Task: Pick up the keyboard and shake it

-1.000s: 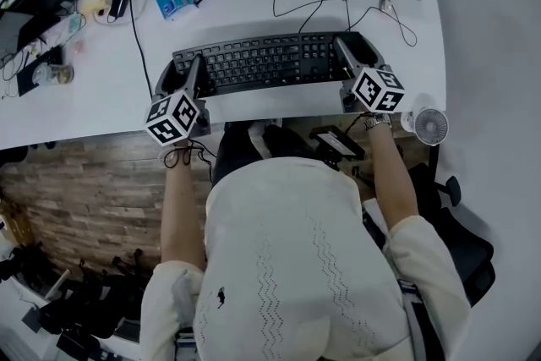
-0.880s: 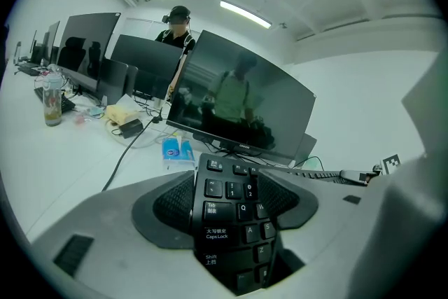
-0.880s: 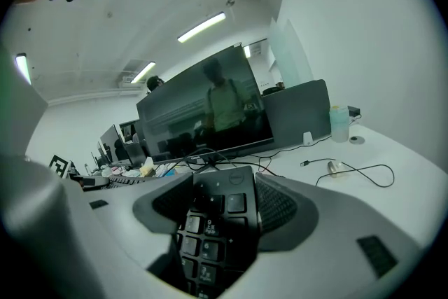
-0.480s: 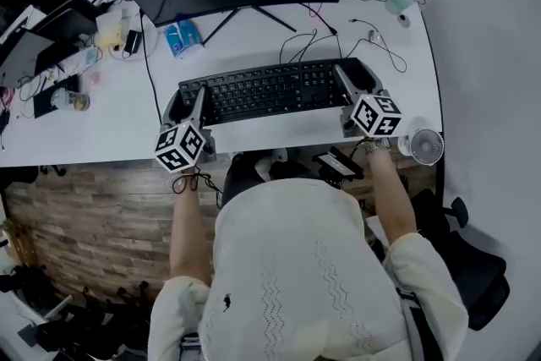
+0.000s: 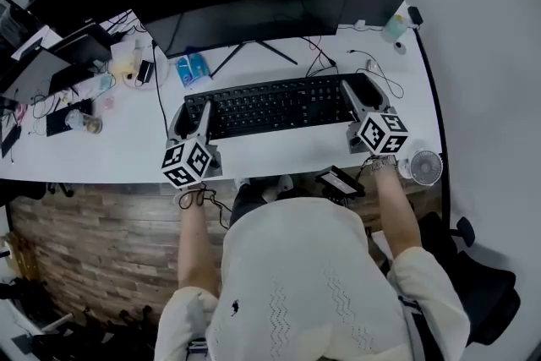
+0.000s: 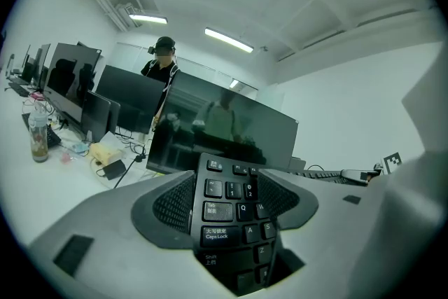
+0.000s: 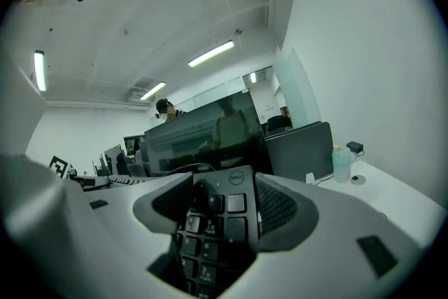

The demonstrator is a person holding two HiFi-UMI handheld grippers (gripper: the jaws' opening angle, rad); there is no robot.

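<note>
Already pinches the black Dell keyboard (image 5: 270, 106) at its Caps Lock end with the left gripper (image 5: 193, 112) and at its number-pad end with the right gripper (image 5: 358, 101), apparently raised over the white desk (image 5: 279, 152), and leaves only the shaking.

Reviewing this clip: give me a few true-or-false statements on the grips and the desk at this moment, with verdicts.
1. The left hand-held gripper is shut on the keyboard at its left end. True.
2. The right hand-held gripper is open and empty. False: it is shut on the keyboard's right end, at the number pad.
3. A white fan sits to the right of the right hand-held gripper. True.
4. The monitor behind the keyboard is lit. False: its screen is dark.
5. The blue pack lies beside the fan. False: it lies behind the keyboard's left end.
</note>
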